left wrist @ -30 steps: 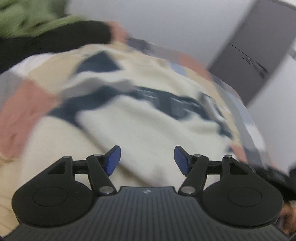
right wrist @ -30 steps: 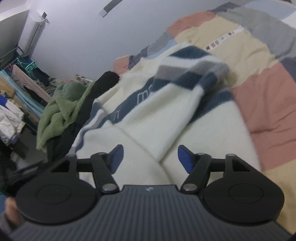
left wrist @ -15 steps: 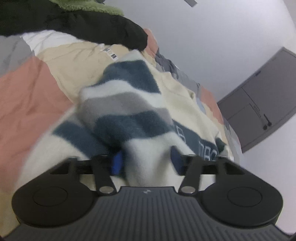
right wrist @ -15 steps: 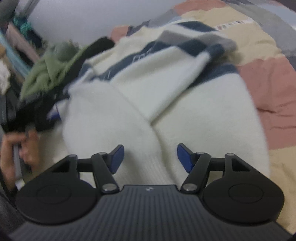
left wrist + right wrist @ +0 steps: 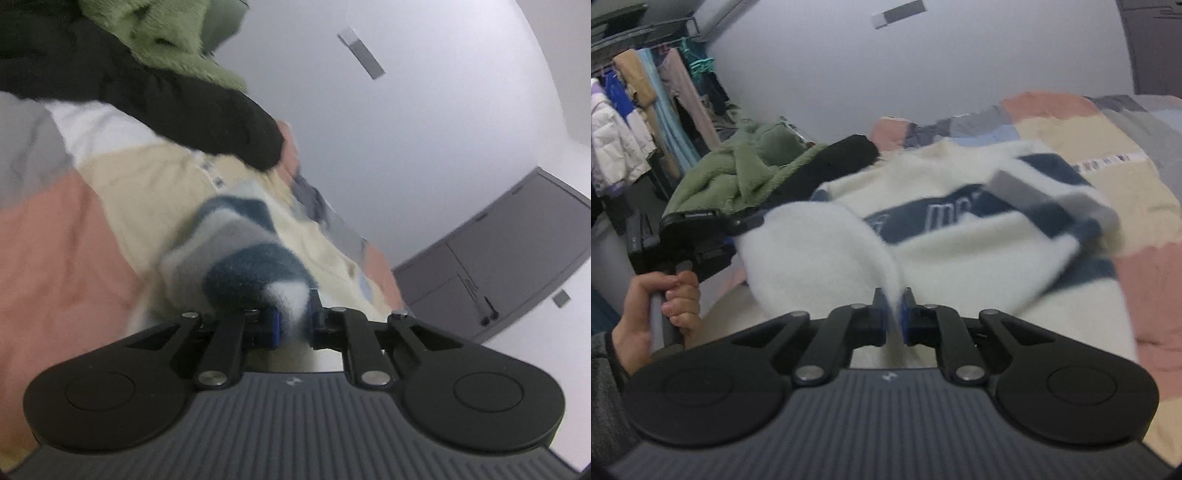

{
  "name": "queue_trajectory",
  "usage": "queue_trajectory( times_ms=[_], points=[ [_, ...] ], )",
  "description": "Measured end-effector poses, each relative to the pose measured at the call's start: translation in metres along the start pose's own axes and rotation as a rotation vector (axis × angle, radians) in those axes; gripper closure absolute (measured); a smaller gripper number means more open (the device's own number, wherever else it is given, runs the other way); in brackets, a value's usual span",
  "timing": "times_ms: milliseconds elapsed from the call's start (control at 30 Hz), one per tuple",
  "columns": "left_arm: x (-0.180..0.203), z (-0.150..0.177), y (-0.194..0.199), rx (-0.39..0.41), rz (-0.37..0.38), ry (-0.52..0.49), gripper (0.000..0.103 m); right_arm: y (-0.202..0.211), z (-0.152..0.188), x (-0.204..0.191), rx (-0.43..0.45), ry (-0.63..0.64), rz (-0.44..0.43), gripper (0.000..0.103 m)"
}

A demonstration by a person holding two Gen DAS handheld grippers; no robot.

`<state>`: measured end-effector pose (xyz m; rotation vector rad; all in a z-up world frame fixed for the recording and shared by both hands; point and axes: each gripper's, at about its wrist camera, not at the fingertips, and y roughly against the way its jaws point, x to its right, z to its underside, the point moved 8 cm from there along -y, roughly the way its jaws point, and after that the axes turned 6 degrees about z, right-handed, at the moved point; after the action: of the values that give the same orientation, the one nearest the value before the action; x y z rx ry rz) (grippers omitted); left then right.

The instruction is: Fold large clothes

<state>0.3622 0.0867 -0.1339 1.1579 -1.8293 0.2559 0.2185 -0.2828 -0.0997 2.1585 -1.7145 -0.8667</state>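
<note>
Both tools, released a second ago, now clench the sweater (image 5: 960, 229) on the bed (image 5: 1126, 184), left tool (image 5: 293, 323) on its striped sleeve, right tool (image 5: 894, 314) on its near cream edge, and I fear these thin fluffy bites slipping mid-fold.

Soft even indoor light, no hard shadows or glare. Strong fisheye bending at edges. Motion blur on fabric ahead of both grippers; gripper bodies sharp.
</note>
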Motion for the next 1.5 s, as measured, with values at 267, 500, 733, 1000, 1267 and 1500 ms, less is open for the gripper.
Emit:
queue_trajectory(
  times_ms=[267, 500, 733, 1000, 1267, 1500],
  points=[
    [-0.034, 0.002, -0.013, -0.042, -0.191, -0.064, 0.087, -0.062, 0.035, 0.014, -0.180, 0.042, 0.098, 0.094],
    [-0.027, 0.010, -0.008, -0.054, -0.272, -0.151, 0.073, -0.058, 0.033, 0.018, -0.168, 0.010, 0.081, 0.094],
    [0.005, 0.027, 0.022, -0.052, -0.332, -0.280, 0.058, -0.039, 0.028, 0.010, -0.126, 0.000, 0.071, 0.090],
    [0.065, 0.081, 0.040, -0.133, -0.223, -0.477, 0.058, -0.013, 0.020, 0.000, -0.058, -0.024, 0.015, 0.054],
    [0.086, 0.130, 0.021, -0.242, -0.179, -0.567, 0.058, -0.015, 0.024, -0.009, -0.069, 0.004, 0.001, 0.068],
    [0.070, 0.152, -0.003, -0.330, -0.224, -0.604, 0.058, -0.039, 0.042, -0.009, -0.157, 0.055, 0.042, 0.072]
  ],
)
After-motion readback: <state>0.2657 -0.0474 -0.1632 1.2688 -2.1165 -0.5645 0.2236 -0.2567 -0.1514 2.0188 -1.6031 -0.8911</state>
